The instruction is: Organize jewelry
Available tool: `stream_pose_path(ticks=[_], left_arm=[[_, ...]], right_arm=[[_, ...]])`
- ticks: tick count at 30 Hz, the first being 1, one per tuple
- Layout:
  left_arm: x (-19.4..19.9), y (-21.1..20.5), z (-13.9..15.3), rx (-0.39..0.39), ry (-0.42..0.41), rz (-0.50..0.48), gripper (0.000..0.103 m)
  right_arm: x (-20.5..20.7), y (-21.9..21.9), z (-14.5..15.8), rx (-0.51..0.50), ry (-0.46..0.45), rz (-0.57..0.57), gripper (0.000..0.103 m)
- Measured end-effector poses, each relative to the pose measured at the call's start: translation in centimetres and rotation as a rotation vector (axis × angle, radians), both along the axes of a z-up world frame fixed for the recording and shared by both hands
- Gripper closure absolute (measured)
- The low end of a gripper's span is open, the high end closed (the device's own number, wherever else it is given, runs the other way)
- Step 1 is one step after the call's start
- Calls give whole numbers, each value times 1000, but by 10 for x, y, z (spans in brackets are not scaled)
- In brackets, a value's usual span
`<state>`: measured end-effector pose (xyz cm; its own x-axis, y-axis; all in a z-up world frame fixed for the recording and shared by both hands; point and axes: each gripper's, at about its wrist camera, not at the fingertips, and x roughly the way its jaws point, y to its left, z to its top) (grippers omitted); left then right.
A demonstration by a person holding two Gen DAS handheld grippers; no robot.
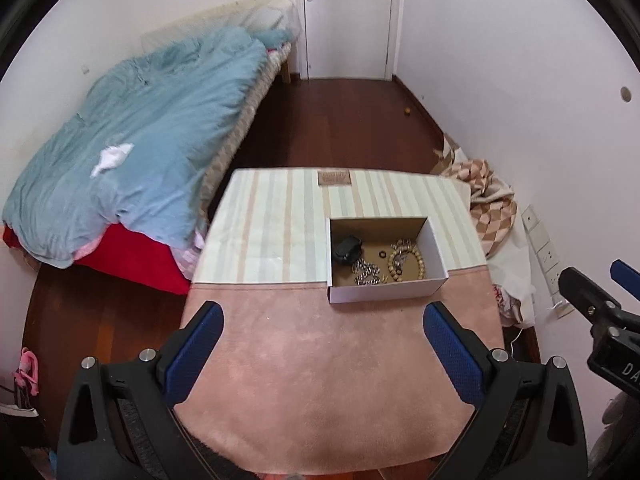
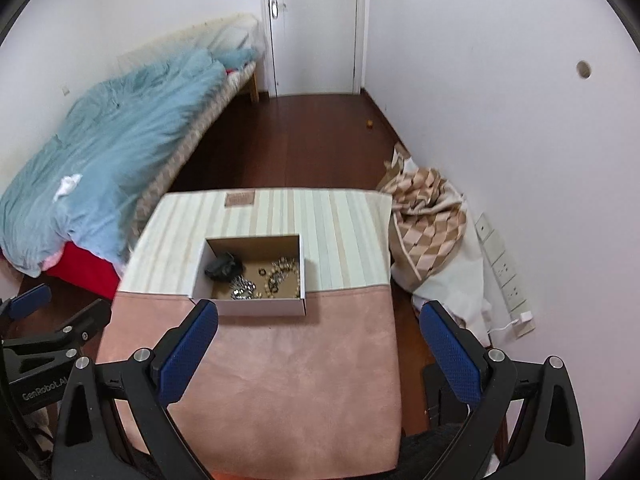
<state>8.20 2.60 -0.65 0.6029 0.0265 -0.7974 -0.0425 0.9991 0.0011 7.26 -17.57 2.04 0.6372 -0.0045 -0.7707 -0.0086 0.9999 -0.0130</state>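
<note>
Left wrist view: looked forward and down along the left gripper point(image 1: 322, 350) from the near edge of the counter point(image 1: 320, 380), facing the door point(image 1: 348, 20).
Right wrist view: looked the same way along the right gripper point(image 2: 318, 348), set further right, nearer the wall with the sockets point(image 2: 504, 268).
Nearness: both well back from the open box point(image 1: 384, 256), jaws spread wide in the foreground.
Shared: counter, box point(image 2: 250, 276), bed point(image 1: 132, 148), door point(image 2: 316, 24), checked cloth point(image 2: 428, 216).
Cross-sight: each gripper showed at the other view's edge.
</note>
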Motion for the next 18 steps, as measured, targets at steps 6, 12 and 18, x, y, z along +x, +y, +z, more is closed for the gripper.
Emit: stream_pose_path(ticks=[6,12,18], left_arm=[[-26,2,39,-9,-61,7,1],[-42,3,59,-23,-87,3,1],[-43,5,62,-30,-83,11,1]], right_arm=[[-29,2,37,12,-55,21,1],[-51,5,65,29,-95,37,1],[-52,7,68,22,-81,39,1]])
